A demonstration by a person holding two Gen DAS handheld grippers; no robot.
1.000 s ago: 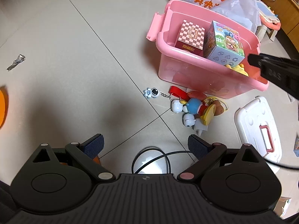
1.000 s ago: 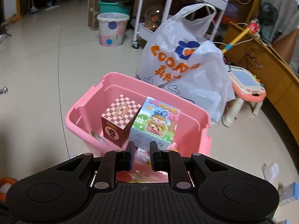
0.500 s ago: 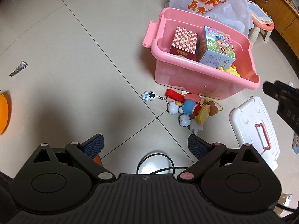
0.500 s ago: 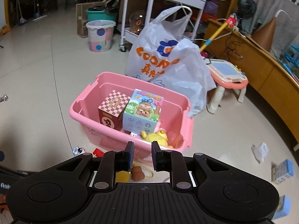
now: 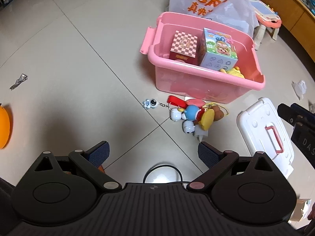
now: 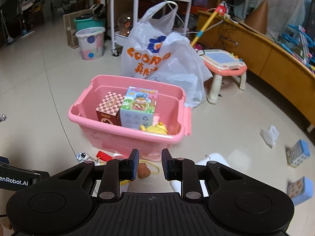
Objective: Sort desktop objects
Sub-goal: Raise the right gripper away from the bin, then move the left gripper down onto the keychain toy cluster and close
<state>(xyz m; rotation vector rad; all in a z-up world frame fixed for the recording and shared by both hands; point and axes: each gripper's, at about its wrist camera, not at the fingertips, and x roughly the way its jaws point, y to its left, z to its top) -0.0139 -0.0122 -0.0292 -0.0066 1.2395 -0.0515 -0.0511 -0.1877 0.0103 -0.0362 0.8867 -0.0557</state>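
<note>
A pink bin (image 5: 204, 90) (image 6: 126, 135) on the tiled floor holds a checkered box (image 5: 184, 46) (image 6: 110, 107), a cartoon box (image 5: 218, 49) (image 6: 138, 107) and a yellow toy (image 5: 233, 72) (image 6: 155, 128). In front of it lies a heap of small toys (image 5: 194, 116) with an astronaut keychain (image 5: 150, 103) (image 6: 82, 156) and a brown figure (image 6: 143, 170). My left gripper (image 5: 153, 153) is open and empty, well short of the heap. My right gripper (image 6: 150, 163) is open a little and empty, above the heap.
The bin's white lid (image 5: 265, 131) lies right of the toys. A white shopping bag (image 6: 157, 59) stands behind the bin, a drawing table (image 6: 224, 64) to its right. Small boxes (image 6: 298, 153) and paper scraps (image 5: 18, 80) litter the floor. An orange object (image 5: 5, 125) lies at far left.
Both grippers have pulled back and risen from the bin. The right gripper, earlier over the bin and nearly shut, has opened a little.
</note>
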